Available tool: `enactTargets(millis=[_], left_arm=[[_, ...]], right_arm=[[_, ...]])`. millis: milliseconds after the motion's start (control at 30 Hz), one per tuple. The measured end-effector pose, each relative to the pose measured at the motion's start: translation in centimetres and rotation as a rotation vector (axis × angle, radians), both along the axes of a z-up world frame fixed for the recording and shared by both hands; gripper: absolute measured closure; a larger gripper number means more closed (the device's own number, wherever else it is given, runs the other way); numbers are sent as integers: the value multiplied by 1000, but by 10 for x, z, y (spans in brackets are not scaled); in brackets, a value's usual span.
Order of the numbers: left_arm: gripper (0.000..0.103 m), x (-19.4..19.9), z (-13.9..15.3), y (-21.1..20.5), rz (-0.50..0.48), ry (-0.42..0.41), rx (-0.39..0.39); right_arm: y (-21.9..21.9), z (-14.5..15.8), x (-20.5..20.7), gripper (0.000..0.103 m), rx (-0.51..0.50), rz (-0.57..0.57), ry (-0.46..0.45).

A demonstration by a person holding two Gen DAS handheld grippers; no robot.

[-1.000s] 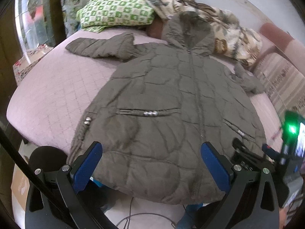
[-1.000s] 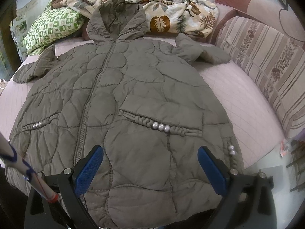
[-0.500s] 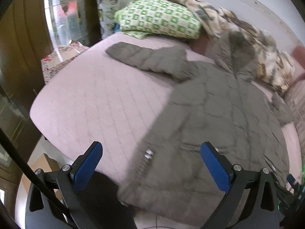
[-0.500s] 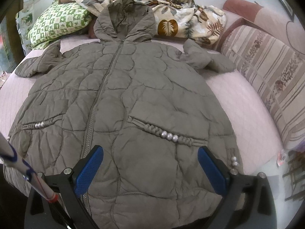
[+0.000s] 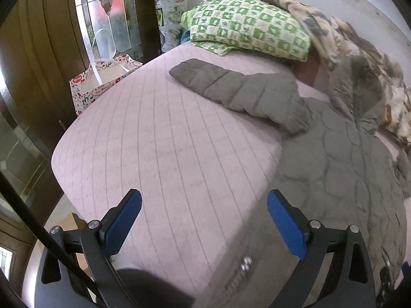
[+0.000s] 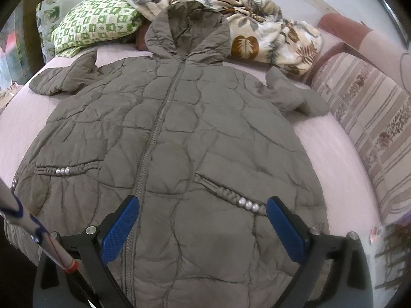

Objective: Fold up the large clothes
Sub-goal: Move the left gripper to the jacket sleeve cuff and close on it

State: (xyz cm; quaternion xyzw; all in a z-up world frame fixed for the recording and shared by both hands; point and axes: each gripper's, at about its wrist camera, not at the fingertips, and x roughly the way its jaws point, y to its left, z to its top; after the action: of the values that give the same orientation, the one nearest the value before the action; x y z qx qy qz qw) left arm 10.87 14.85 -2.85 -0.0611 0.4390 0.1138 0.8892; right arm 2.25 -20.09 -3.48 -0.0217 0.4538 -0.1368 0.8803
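Note:
A large olive quilted hooded coat [image 6: 185, 133] lies flat, zipped, front up, on a pink bed [image 6: 341, 159]. Its hood points to the pillows and both sleeves are spread out. My right gripper [image 6: 203, 220] is open above the coat's lower front, beside the zip, with nothing between its fingers. In the left wrist view the coat [image 5: 334, 169] fills the right side and its left sleeve [image 5: 231, 89] stretches across the bed [image 5: 154, 141]. My left gripper [image 5: 204, 220] is open over bare bed cover by the coat's left edge.
A green checked pillow [image 5: 246, 25] and a crumpled leaf-print blanket [image 6: 269, 25] lie at the head of the bed. A striped cushion [image 6: 372, 118] runs along the right side. A gift bag [image 5: 100, 82] and a glass-panelled door [image 5: 102, 12] stand left of the bed.
My left gripper has swung left, off the coat's hem to the bare bed by its left edge. My right gripper has drifted left toward the zip. Both stay open.

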Motion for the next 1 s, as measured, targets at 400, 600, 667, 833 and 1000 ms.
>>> enactTargets(millis=[400, 600, 667, 833, 1000], left_arm=[[21, 126, -33, 87, 95, 22, -115], [21, 213, -68, 132, 152, 69, -232], [21, 239, -78, 143, 164, 75, -270], [21, 283, -97, 166, 197, 40, -384], [21, 315, -101, 175, 186, 13, -465]], right_arm=[[16, -16, 28, 2, -10, 40, 49], [13, -25, 43, 2, -2, 36, 57], [12, -29, 49, 2, -10, 27, 67], [8, -39, 65, 2, -39, 8, 109], [5, -42, 75, 2, -81, 1, 106]])
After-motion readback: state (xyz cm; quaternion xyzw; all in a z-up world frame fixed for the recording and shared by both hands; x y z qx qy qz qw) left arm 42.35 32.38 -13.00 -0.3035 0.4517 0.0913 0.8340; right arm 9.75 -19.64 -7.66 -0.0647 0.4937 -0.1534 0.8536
